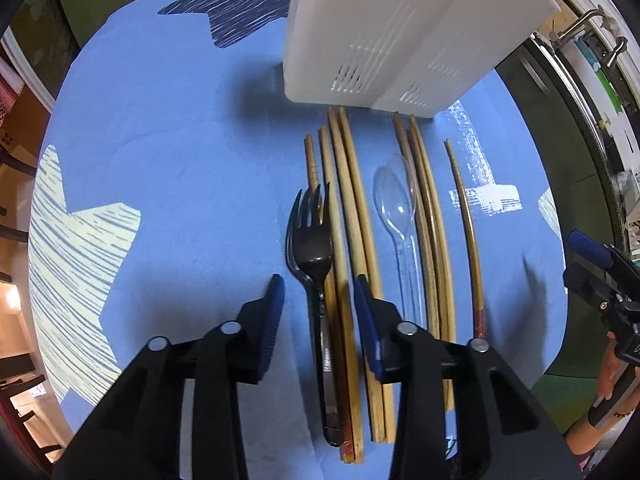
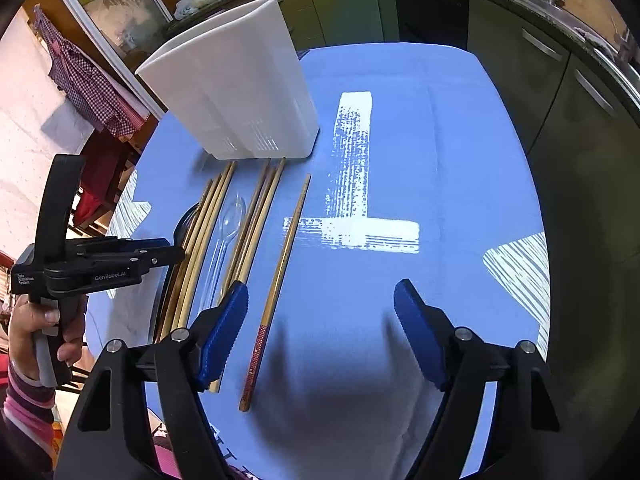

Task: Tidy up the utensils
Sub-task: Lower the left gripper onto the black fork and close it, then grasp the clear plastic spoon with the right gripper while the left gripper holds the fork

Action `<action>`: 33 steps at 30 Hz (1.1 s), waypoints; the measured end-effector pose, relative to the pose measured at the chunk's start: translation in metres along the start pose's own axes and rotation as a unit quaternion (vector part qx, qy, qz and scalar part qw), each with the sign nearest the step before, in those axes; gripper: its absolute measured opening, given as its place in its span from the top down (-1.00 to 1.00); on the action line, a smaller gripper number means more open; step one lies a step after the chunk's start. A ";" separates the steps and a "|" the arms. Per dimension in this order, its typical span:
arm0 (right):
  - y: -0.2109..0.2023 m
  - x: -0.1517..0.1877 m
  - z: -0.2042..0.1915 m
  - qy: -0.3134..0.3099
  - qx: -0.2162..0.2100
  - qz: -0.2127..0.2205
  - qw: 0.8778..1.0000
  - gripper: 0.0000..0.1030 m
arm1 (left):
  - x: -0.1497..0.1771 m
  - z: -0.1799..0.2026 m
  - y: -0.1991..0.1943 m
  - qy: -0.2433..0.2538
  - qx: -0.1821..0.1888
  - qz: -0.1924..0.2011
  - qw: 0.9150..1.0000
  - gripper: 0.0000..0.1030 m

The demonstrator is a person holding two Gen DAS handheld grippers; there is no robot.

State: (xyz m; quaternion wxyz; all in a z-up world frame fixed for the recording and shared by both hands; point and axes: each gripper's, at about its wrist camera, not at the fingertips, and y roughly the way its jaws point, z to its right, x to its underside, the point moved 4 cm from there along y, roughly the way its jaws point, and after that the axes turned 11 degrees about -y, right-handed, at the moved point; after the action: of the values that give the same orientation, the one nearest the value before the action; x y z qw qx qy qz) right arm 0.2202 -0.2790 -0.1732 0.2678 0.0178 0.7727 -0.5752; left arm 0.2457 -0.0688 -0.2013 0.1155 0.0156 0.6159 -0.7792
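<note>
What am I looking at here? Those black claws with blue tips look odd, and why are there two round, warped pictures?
Each picture comes from a wide-angle camera on a hand-held gripper, looking along its two fingers. No robot: a person holds one tool in each hand. The left gripper is open above a black fork and wooden chopsticks. The right gripper is open too, beside a lone chopstick with a red end. Neither holds anything. On the blue tablecloth also lie a clear plastic spoon and, behind the utensils, a white slotted holder.
</note>
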 end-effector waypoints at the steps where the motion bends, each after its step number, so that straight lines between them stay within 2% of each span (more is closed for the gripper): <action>1: 0.001 0.000 0.000 -0.001 0.000 -0.001 1.000 -0.46 | -0.002 0.002 0.000 0.002 0.000 -0.001 1.000 0.45; 2: 0.002 0.000 0.000 -0.001 0.001 -0.002 1.000 -0.46 | -0.002 0.003 0.001 0.003 0.001 -0.003 1.000 0.53; 11: 0.002 0.000 -0.006 -0.013 0.006 -0.007 1.000 -0.48 | -0.006 0.004 0.009 -0.005 0.005 -0.018 1.000 0.55; 16: 0.005 0.000 -0.006 -0.015 0.008 -0.008 1.000 -0.57 | -0.003 0.002 0.006 -0.003 0.009 -0.019 1.000 0.80; 25: 0.004 -0.006 -0.019 -0.034 0.014 -0.009 0.999 -0.57 | -0.001 -0.008 -0.001 -0.004 0.011 -0.015 1.000 0.84; 33: 0.016 -0.024 -0.051 -0.043 -0.034 -0.035 0.998 -0.55 | -0.004 -0.015 -0.021 0.010 -0.003 0.014 1.000 0.84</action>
State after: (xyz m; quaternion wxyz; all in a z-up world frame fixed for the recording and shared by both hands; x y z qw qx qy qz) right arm 0.2263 -0.2208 -0.1670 0.2814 -0.0428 0.7795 -0.5580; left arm 0.2436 -0.0494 -0.1845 0.1203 0.0319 0.6192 -0.7753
